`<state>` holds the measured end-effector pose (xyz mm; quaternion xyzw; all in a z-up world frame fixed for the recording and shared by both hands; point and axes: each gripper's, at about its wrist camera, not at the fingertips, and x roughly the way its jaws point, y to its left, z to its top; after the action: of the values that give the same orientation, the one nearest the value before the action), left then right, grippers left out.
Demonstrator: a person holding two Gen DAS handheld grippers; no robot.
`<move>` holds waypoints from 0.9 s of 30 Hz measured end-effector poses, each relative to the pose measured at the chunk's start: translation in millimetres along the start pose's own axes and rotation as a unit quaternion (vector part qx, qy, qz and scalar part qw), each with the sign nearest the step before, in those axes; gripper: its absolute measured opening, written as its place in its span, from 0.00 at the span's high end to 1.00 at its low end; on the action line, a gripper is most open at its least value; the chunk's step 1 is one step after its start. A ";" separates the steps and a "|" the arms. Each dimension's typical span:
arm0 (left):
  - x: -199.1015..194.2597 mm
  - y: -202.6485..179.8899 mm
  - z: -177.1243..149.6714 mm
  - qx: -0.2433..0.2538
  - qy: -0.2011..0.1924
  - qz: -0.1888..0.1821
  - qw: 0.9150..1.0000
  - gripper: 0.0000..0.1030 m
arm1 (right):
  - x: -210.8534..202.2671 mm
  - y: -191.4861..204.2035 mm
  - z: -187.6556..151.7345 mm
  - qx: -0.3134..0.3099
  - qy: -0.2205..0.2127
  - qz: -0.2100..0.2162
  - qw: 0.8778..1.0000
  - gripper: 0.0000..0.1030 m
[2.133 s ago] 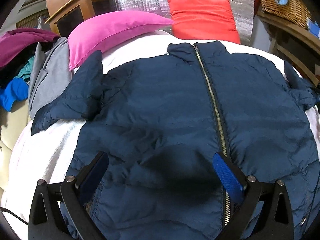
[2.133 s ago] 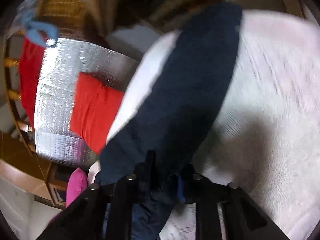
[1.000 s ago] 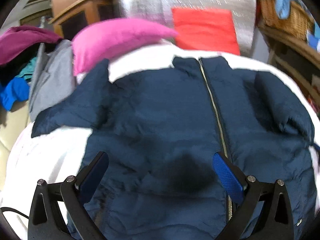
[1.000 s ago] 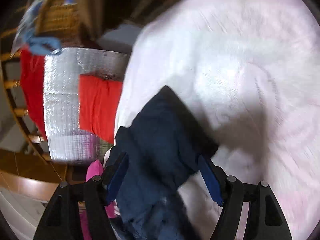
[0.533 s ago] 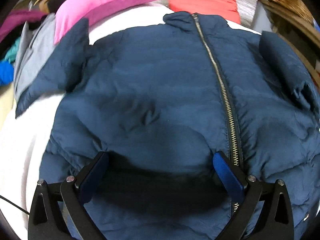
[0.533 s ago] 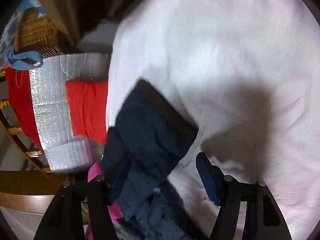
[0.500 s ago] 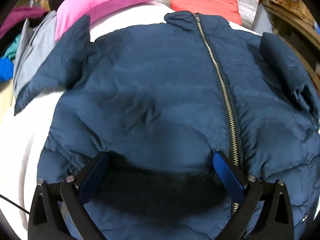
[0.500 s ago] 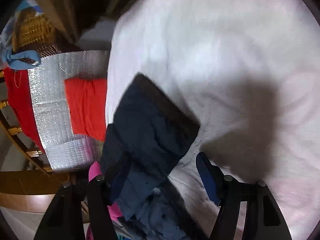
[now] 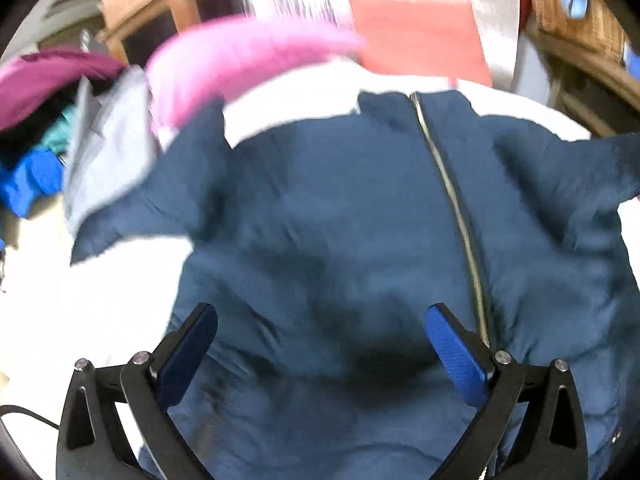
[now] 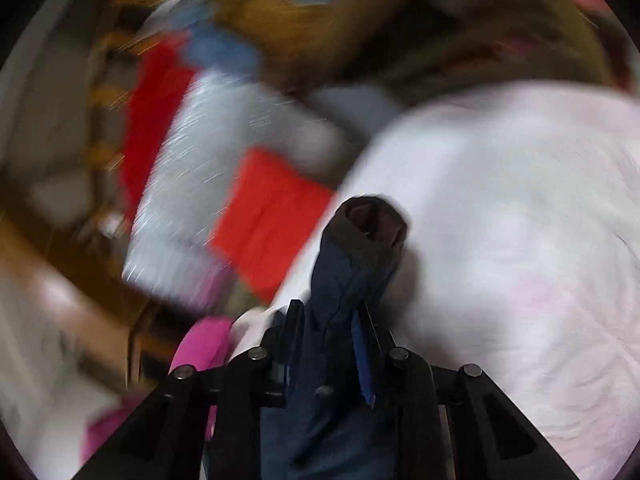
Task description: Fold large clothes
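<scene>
A navy padded jacket (image 9: 340, 220) lies front up on the white bed cover (image 9: 100, 300), zipped, collar at the far end. Its left sleeve (image 9: 160, 200) spreads out toward the pink pillow. My left gripper (image 9: 320, 328) stands open above the jacket's lower front, nothing between its blue pads. In the right wrist view my right gripper (image 10: 328, 320) is closing on the jacket's right sleeve (image 10: 352, 272), pads pressing the fabric, and the dark cuff (image 10: 372, 224) sticks out past the fingertips, lifted off the bed cover (image 10: 520, 240).
A pink pillow (image 9: 240, 60) and a red cushion (image 9: 420, 36) lie at the head of the bed. Loose grey, purple and blue clothes (image 9: 60, 140) pile up at the left. Wooden furniture and a wicker basket (image 9: 580, 8) stand at the far right.
My right gripper has closed on the right sleeve, lifted it and rolled. The left gripper's view pulled back from the jacket; the right sleeve now stretches outward at the right.
</scene>
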<state>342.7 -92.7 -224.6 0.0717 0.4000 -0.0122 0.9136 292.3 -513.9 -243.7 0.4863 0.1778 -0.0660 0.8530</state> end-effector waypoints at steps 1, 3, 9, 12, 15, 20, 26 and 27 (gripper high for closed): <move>-4.1 3.0 0.9 -0.007 -0.009 0.000 1.000 0.00 | 1.3 24.8 -7.7 -0.035 0.010 0.028 0.999 0.75; -13.2 18.5 2.6 -0.046 -0.030 -0.005 0.999 0.00 | 4.0 68.2 -26.7 -0.098 0.037 0.080 0.991 0.75; -13.2 49.6 2.5 -0.098 -0.039 0.010 0.994 0.00 | 27.3 149.1 -101.6 -0.194 0.162 0.185 0.950 0.74; -13.6 55.7 -0.4 -0.110 -0.036 0.013 0.993 0.00 | 38.6 160.8 -116.0 -0.214 0.199 0.180 0.939 0.46; -13.8 60.3 2.3 -0.115 -0.038 0.003 0.993 0.00 | 40.8 148.2 -100.4 -0.156 0.205 0.198 0.946 0.18; -0.1 66.1 9.5 -0.136 -0.016 -0.034 0.990 0.00 | 24.3 99.1 -57.8 -0.137 0.128 0.074 0.979 0.18; 31.0 66.1 19.5 -0.150 0.023 -0.067 0.986 0.00 | 34.9 17.2 -13.1 -0.069 0.097 -0.089 0.989 0.19; 39.1 66.9 21.9 -0.160 0.033 -0.077 0.984 0.00 | 31.0 1.8 -7.0 -0.059 0.098 -0.098 0.989 0.19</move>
<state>390.5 -28.2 -230.5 -0.1062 0.4308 -0.0163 0.8960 319.9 -505.1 -256.9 0.4199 0.3110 -0.0903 0.8478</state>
